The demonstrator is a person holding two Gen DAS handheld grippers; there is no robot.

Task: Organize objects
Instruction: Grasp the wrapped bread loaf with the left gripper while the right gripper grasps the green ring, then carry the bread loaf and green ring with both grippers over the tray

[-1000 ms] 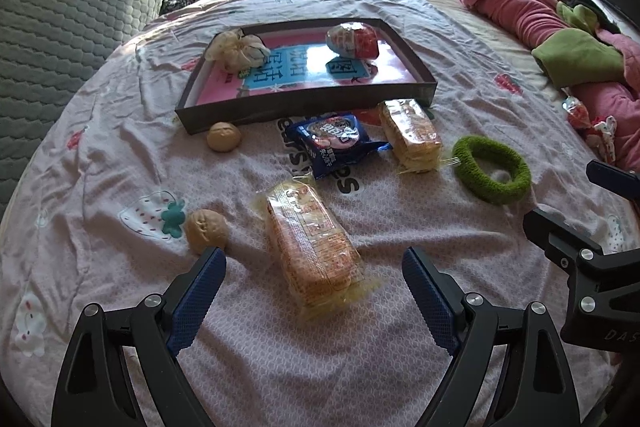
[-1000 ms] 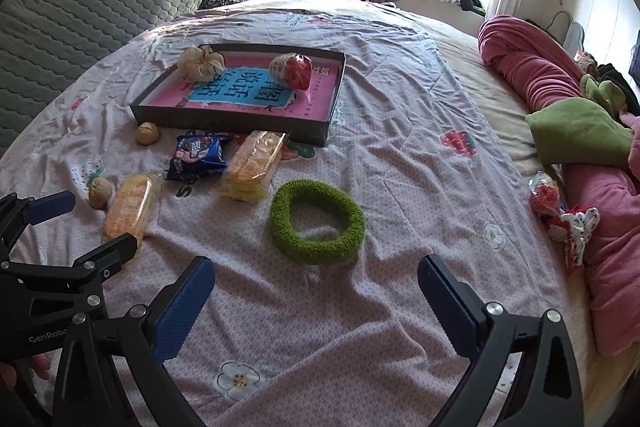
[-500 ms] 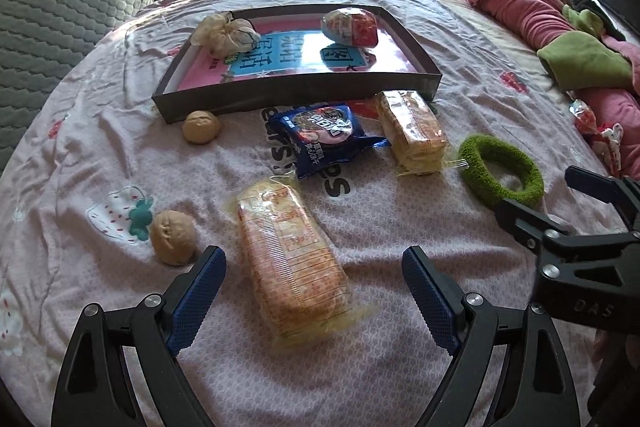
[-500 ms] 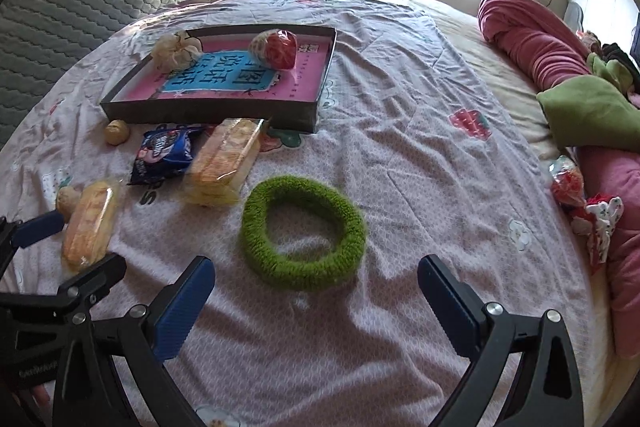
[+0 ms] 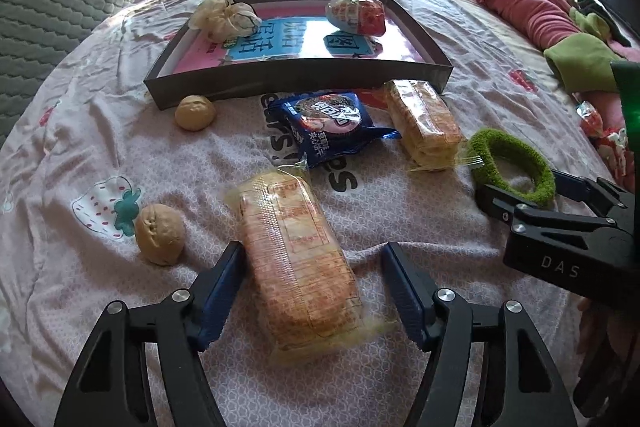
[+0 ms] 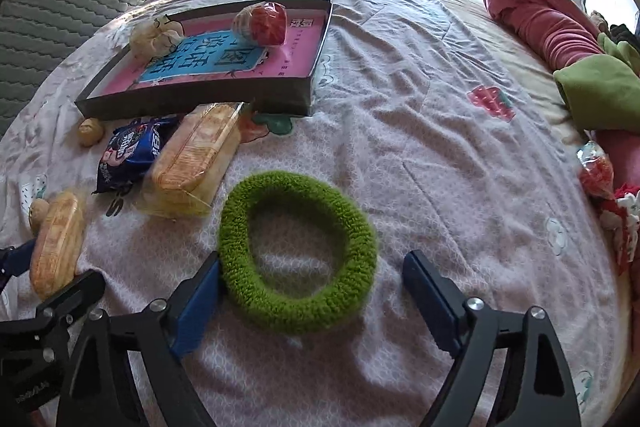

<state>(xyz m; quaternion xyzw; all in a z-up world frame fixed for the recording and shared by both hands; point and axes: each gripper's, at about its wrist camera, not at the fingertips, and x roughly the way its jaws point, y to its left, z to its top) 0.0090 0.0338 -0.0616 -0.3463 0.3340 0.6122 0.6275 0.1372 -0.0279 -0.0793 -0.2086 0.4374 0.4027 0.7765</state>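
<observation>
Bed (image 5: 100, 131) holding scattered items; left claw (image 5: 312, 291) closing around cracker pack (image 5: 296, 259), right claw (image 6: 312, 301) closing around green ring (image 6: 298, 251), neither gripping yet, likely for tray (image 5: 296, 79) ahead.

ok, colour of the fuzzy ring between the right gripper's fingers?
Green, a fuzzy fabric ring. Shows best in the right wrist view.

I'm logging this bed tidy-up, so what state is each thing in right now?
Left gripper: closing, near cracker pack between jaws.
Right gripper: closing around green ring.
Tray: holds mesh pouch and red ball.
Blue packet: sealed, on bedspread.
Far cracker pack: outside tray.
</observation>
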